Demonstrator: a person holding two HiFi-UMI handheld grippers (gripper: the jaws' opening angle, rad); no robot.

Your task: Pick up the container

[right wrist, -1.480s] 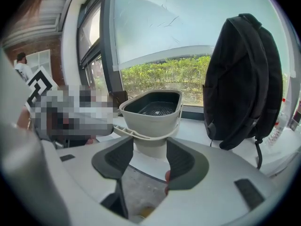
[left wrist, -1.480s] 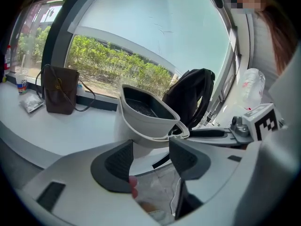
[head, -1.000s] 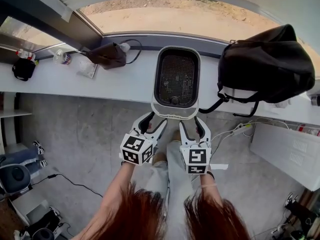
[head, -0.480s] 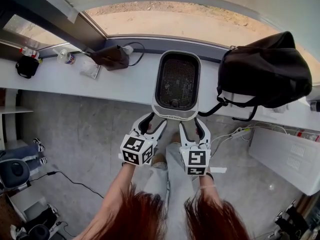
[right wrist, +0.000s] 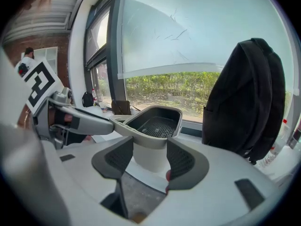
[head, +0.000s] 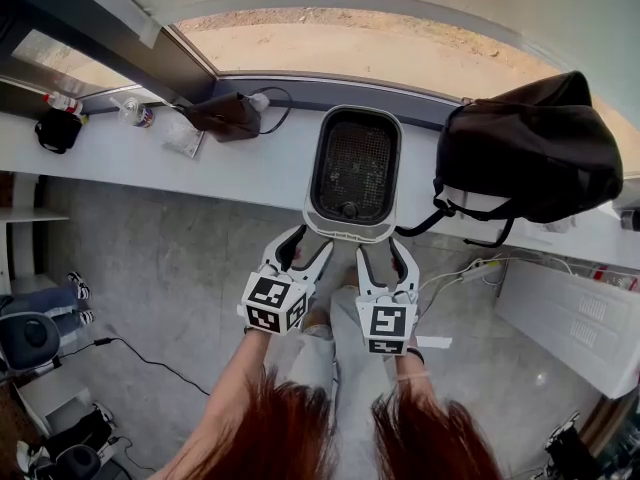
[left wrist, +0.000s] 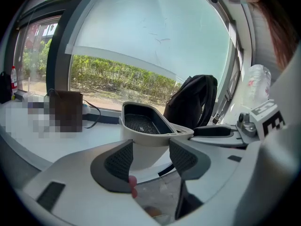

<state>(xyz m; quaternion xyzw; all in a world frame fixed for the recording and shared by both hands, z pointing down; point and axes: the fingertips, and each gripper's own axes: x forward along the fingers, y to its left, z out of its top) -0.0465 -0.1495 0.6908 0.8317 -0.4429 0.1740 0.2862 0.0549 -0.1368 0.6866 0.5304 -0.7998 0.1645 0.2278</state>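
Window glass point(head: 350, 53) runs along the far side of a white counter point(head: 250, 173), with grey floor point(head: 150, 268) below it. From the head view, the container point(head: 350, 228) sits at the counter's near edge, dead ahead at 12 o'clock: a white tub with a black mesh basket inside. A black backpack point(head: 530, 148) slumps at its 3 o'clock, and a brown pouch point(head: 225, 116) lies at its 10 o'clock, with a small bottle point(head: 135, 115) further along at 9 o'clock. My left gripper point(head: 305, 253) reaches up to the tub's near-left corner and my right gripper point(head: 385, 260) to its near edge, side by side, both with jaws spread wide.

Through the left gripper view, my jaws stand well apart and grip nothing. The container's white wall point(left wrist: 148, 152) fills the gap between the two black pads point(left wrist: 120, 161), just beyond them; whether they touch it I cannot tell. The backpack point(left wrist: 193, 100) rises behind at 1 o'clock.

The right gripper view shows much the same — jaws wide, nothing clamped, the container point(right wrist: 150, 157) framed between the pads point(right wrist: 181, 161) with its mesh floor in sight. My left gripper comes in from 9 o'clock beside the tub's rim, and the backpack point(right wrist: 244, 98) stands at 2 o'clock.
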